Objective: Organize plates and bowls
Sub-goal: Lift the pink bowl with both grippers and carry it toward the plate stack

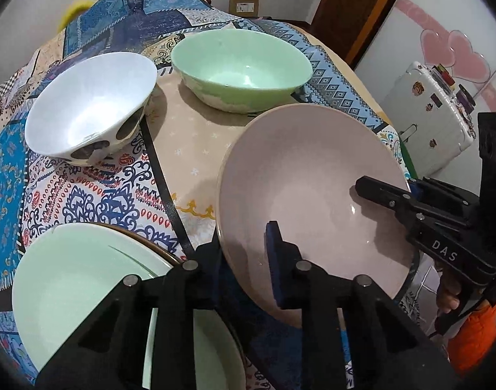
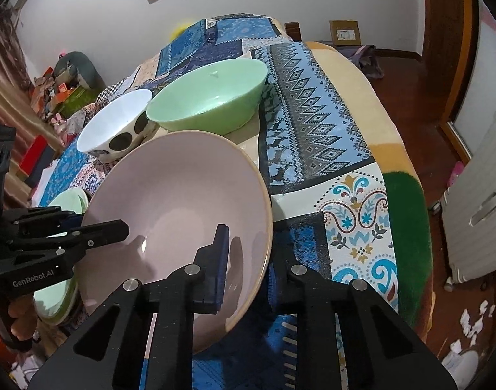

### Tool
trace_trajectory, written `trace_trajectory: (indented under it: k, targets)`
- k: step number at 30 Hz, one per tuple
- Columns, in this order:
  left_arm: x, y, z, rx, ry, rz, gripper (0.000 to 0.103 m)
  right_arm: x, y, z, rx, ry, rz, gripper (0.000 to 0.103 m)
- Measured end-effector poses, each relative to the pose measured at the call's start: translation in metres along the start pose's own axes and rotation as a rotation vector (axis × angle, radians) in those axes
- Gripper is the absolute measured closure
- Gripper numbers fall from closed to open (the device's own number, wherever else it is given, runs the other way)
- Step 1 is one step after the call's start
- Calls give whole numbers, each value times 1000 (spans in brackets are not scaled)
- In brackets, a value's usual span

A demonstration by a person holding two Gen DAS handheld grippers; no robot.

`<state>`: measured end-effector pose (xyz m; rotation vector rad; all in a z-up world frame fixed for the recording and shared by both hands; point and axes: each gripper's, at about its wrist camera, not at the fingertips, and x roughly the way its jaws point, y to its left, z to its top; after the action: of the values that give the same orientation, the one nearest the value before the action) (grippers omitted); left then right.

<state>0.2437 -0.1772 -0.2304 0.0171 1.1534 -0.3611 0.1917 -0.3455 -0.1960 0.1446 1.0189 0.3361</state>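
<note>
A wide pink bowl (image 1: pixel 299 175) is held tilted above the table by both grippers. My left gripper (image 1: pixel 248 260) is shut on its near-left rim, one finger inside and one outside. My right gripper (image 2: pixel 248 260) is shut on its near-right rim (image 2: pixel 189 201) in the same way. Each gripper shows in the other's view, the right one (image 1: pixel 420 208) and the left one (image 2: pixel 69 237). A green bowl (image 1: pixel 241 68) and a white bowl with dark spots (image 1: pixel 88 107) stand further back. A pale green plate (image 1: pixel 75 286) lies on another plate, low at the left.
The table wears a patterned blue patchwork cloth (image 2: pixel 309 113). A white cabinet with stickers (image 1: pixel 433 113) stands to the right. Its right edge drops to a wooden floor (image 2: pixel 442 162) with scattered paper scraps. Clutter lies at the far left (image 2: pixel 62 87).
</note>
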Motion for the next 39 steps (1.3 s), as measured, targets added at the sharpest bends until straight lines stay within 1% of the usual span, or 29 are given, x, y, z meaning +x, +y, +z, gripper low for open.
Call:
trace_trajectory:
  k: [8,19,29,39]
  targets:
    - [-8,-1,-3,-8,-1,-7,80,-14,6,5,2,-30,-3,85]
    - [-54,5,-12,-38,-77,-24,80,-40,39,12,-37,-90,21,85]
    - [-102,28,-23,-84,-145,0,80,-46,77,16,-81,-120,59,85]
    - [-139,57,-47,-130,-192,30,80,-42,117,16,-132,-126,107,85]
